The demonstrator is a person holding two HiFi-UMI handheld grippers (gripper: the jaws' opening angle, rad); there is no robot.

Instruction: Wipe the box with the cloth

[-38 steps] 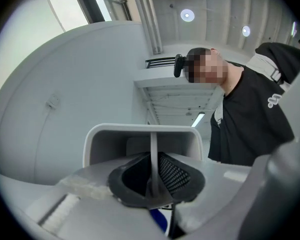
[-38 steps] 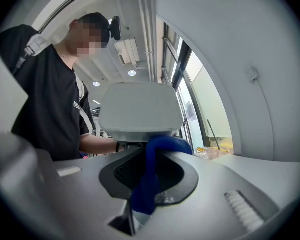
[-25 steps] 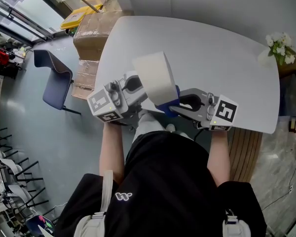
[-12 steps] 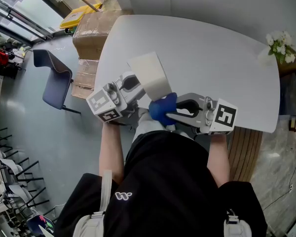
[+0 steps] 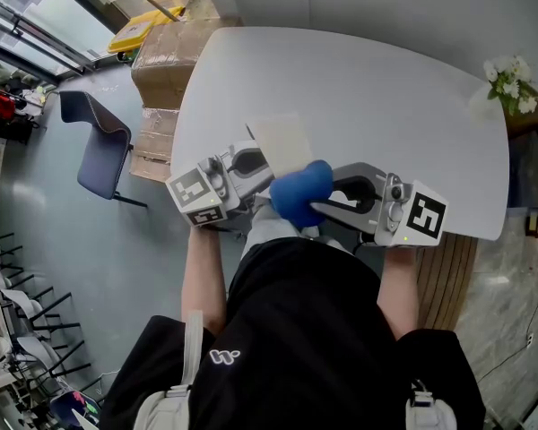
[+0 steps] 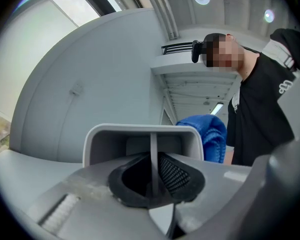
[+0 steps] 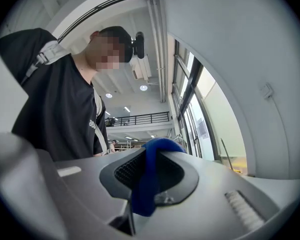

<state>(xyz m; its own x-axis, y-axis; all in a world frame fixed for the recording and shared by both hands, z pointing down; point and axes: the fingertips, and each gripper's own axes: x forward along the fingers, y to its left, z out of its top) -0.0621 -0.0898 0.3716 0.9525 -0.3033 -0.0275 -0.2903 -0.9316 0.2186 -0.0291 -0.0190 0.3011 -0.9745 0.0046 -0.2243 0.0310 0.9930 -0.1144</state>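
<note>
Table (image 5: 386, 106): pale, broad and rounded; it lies beneath both grippers.
Box (image 5: 281, 140): cream, open and thin-walled, carried over the table's near part in front of the person.
Box handling: judged light and fairly stiff, but the thin wall probably flexes under a hard push and the smooth surface may slip. The rim wall is the natural hold, with broad faces left free for wiping.
Left gripper (image 6: 153, 179): its jaws are clamped on one thin wall of the box, with the edge standing upright between the pads.
Right gripper (image 7: 146, 181): its jaws are closed on a fold of the cloth.
Cloth (image 5: 301, 192): blue, soft and bunched, at the box's near corner; contact with the box cannot be confirmed.
Cloth handling: judged limp and light; a pinch through a thick fold leaves a loose pad for rubbing.
</note>
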